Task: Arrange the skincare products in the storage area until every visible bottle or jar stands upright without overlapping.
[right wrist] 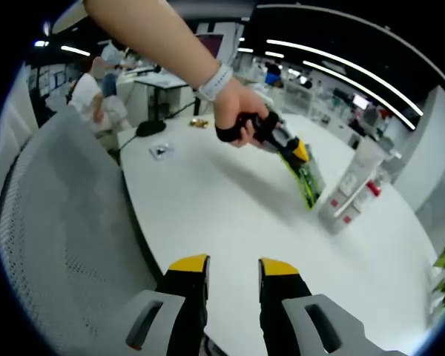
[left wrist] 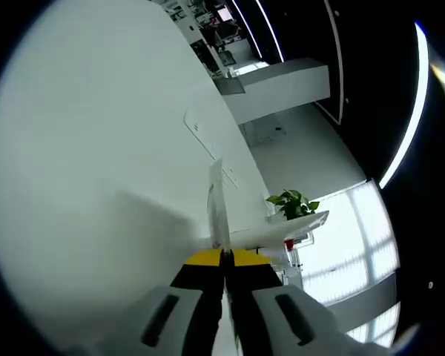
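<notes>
Right gripper view: a person's hand [right wrist: 237, 115] carries the left gripper [right wrist: 305, 182] over the white table [right wrist: 222, 215], its tip at a flat green-edged item [right wrist: 308, 178] standing just beside the white skincare boxes [right wrist: 350, 194]. These stand upright, red marks on their faces, at the table's far right side. Right gripper [right wrist: 233, 271] hovers low, jaws parted, holding nothing. Left gripper view: left gripper [left wrist: 224, 256] jaws pressed together on a thin pale sheet edge [left wrist: 218, 208]; potted plant [left wrist: 293, 204] beyond.
</notes>
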Tool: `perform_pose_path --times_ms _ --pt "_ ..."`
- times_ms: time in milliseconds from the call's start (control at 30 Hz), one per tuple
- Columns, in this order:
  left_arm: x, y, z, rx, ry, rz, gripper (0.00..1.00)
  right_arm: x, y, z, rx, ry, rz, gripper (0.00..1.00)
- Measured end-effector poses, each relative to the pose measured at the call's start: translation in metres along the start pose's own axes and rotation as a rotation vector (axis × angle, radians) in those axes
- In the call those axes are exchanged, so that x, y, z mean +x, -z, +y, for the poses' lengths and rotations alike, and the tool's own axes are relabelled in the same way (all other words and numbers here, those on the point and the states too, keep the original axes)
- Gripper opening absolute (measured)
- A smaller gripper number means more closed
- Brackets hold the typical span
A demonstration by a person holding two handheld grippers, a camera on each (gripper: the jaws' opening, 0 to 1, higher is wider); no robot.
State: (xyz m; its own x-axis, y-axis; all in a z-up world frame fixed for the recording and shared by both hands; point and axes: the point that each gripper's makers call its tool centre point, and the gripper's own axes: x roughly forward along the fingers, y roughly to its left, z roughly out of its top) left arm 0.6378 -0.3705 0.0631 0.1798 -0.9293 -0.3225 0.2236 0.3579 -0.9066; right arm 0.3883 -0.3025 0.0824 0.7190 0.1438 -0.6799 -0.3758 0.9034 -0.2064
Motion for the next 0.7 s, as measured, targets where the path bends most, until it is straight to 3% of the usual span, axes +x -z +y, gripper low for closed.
perform_pose_path --times_ms 167,300,400,533,700 --pt "0.010 0.005 0.013 0.039 -0.048 0.029 0.00 0.001 0.003 -0.002 0.004 0.006 0.012 0.25" --pt "0.017 0.001 0.016 0.036 -0.053 0.016 0.00 0.001 0.004 -0.002 0.008 0.005 0.020 0.26" --pt "0.022 -0.001 0.022 0.068 -0.094 0.012 0.00 0.002 0.007 -0.001 0.006 0.002 0.030 0.25" --pt "0.026 0.006 0.026 0.062 -0.126 0.043 0.00 0.003 0.008 -0.002 0.014 0.008 0.038 0.26" --pt "0.025 0.007 0.032 0.148 -0.184 0.085 0.03 0.003 0.009 -0.001 0.006 0.003 0.044 0.27"
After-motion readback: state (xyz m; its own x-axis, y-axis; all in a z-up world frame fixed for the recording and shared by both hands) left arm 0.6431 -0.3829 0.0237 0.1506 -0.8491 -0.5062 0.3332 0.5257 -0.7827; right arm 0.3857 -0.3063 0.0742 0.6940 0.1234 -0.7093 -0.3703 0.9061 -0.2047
